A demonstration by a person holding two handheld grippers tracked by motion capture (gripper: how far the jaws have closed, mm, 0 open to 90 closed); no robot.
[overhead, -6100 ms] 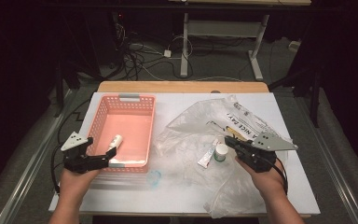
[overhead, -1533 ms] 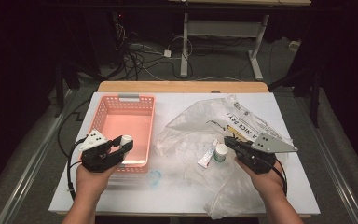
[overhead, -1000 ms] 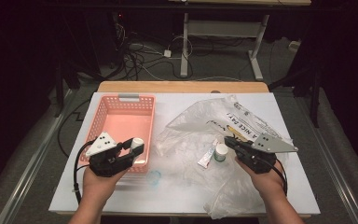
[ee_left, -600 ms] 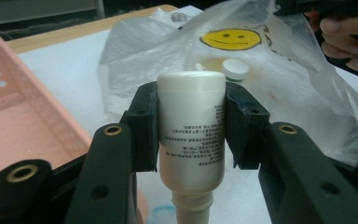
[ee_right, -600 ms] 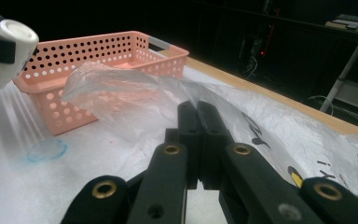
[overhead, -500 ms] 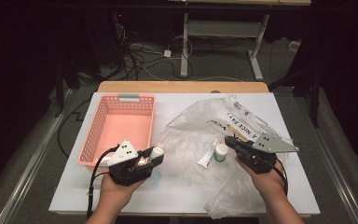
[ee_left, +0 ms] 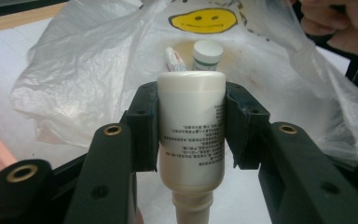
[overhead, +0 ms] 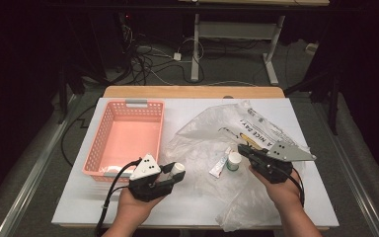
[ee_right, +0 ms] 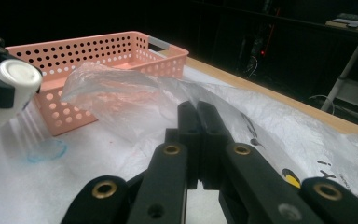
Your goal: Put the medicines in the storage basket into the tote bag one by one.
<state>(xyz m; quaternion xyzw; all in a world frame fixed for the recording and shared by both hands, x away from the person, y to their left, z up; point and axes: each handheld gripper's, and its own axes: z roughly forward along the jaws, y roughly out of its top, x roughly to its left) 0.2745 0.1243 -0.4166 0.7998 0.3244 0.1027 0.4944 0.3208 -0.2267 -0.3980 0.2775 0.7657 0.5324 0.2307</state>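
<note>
White bottle [ee_left: 191,126]: clamped across its body in the left gripper [overhead: 170,174], carried out of the pink basket [overhead: 123,140] and now over the surface beside the plastic bag [overhead: 217,143], aimed at its mouth; transfer judged half done; right gripper [overhead: 249,152]: pressed together on the bag's edge, holding it open.

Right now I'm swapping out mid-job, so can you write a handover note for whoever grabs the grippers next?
Left gripper: shut on the white bottle, held above the table, base toward the bag mouth.
Right gripper: shut on the plastic bag edge, holding it.
In the bag: a tube and a small jar.
Basket: looks empty.
Left: probably slide the bottle into the bag beside them, then release.
</note>
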